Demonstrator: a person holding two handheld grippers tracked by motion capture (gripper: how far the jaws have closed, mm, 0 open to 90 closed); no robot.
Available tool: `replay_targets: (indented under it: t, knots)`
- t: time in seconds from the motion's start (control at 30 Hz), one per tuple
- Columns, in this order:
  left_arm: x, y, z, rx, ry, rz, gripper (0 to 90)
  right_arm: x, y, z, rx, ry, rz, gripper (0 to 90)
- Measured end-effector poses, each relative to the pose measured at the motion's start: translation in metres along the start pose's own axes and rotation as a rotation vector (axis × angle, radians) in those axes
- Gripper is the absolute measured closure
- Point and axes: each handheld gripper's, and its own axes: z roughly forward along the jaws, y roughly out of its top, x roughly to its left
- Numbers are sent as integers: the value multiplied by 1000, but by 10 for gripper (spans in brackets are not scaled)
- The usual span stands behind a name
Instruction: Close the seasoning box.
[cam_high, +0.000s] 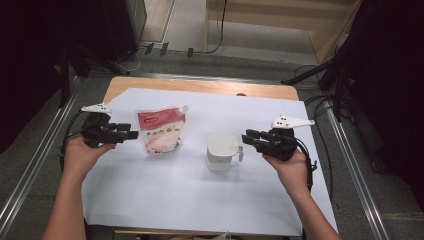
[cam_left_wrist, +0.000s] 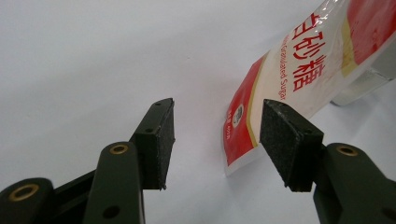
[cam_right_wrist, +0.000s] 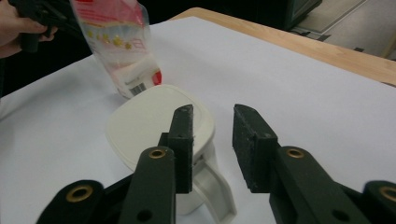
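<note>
Both of my grippers have their jaws apart, gripping nothing: my left gripper (cam_high: 131, 134) points at the sugar bag (cam_high: 161, 131) just beside it, my right gripper (cam_high: 248, 137) at the white lidded jug's (cam_high: 221, 151) handle on the white sheet (cam_high: 190, 200).

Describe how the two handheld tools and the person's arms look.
Both tools, left tool and right tool, are black, each with two jaws faced by dark gritty pads, brass-coloured rivets at the joints, a pale three-cornered plate on top and a black cable. The forearms are bare, no sleeves.
</note>
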Motion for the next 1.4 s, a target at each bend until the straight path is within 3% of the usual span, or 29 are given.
replay_targets:
  t: [0.23, 0.47, 0.87, 1.1, 1.4]
  knots:
    - [-2, 1, -2, -14, 4, 20, 458, -8, -7, -5, -8, -24, -3, 577]
    - [-1, 0, -1, -11, 5, 8, 456, -16, -15, -19, -37, -57, -7, 518]
    - [-1, -1, -3, -25, 7, 3, 456, -32, -39, -35, -30, -105, 39, 465]
    - [-2, 0, 0, -16, 8, 5, 454, -42, -48, -32, -17, -157, 85, 441]
    - [-3, 0, 3, -2, 5, 6, 454, -42, -48, -28, -18, -147, 89, 435]
